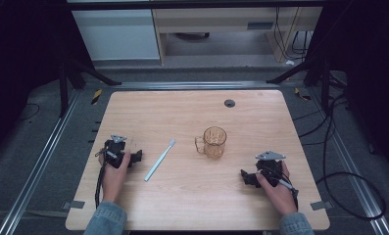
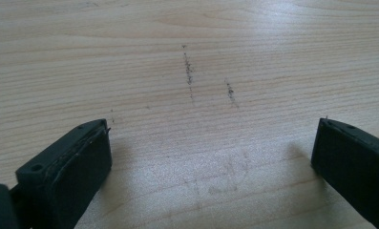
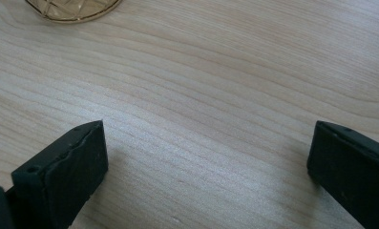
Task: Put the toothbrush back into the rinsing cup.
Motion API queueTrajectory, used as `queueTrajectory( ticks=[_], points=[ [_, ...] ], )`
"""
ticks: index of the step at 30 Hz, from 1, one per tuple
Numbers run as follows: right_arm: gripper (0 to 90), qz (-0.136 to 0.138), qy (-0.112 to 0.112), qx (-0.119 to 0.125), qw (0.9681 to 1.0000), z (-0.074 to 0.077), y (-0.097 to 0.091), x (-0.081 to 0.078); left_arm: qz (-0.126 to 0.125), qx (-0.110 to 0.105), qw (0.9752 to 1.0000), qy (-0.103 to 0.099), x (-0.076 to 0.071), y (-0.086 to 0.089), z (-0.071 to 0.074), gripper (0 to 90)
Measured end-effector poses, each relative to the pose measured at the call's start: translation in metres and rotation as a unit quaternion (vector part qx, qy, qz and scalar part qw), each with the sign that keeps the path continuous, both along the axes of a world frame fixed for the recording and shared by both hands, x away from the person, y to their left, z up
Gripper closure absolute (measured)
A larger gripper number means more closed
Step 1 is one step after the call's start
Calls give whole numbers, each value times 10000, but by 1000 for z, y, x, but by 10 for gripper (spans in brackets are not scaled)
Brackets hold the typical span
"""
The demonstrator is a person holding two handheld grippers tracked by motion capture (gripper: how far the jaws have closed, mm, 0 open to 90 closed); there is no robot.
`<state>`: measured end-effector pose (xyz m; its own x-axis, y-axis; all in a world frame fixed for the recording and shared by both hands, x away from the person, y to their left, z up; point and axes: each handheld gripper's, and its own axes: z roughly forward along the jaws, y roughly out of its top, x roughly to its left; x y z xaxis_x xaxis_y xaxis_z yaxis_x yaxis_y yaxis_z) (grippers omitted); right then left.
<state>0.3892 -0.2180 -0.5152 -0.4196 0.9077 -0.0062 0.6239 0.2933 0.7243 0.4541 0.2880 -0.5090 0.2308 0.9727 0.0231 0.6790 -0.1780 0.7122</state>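
A pale blue toothbrush (image 1: 159, 160) lies slanted on the wooden table (image 1: 192, 196), bristles at its far end. To its right stands an amber see-through mug (image 1: 213, 142) with its handle to the left; its base (image 3: 72, 9) shows at the top of the right gripper view. My left gripper (image 1: 135, 156) rests on the table left of the toothbrush, jaws wide apart over bare wood (image 2: 211, 129). My right gripper (image 1: 246, 177) rests near the front right, below the mug, open with nothing between its fingers (image 3: 63, 167).
A round grey cable grommet (image 1: 230, 103) sits near the table's far edge. Faint dark scuff marks (image 2: 189, 71) streak the wood ahead of the left gripper. Metal rails, black stands and cables surround the table; cabinets stand beyond.
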Motion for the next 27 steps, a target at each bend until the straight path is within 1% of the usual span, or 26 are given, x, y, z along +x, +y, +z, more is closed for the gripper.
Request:
queueTrajectory(
  ticks=[27],
  points=[
    [4, 21, 0, 3, 10000, 0, 0, 0, -49, -3, 10000, 2, -1, 1, 0, 0]
  ],
)
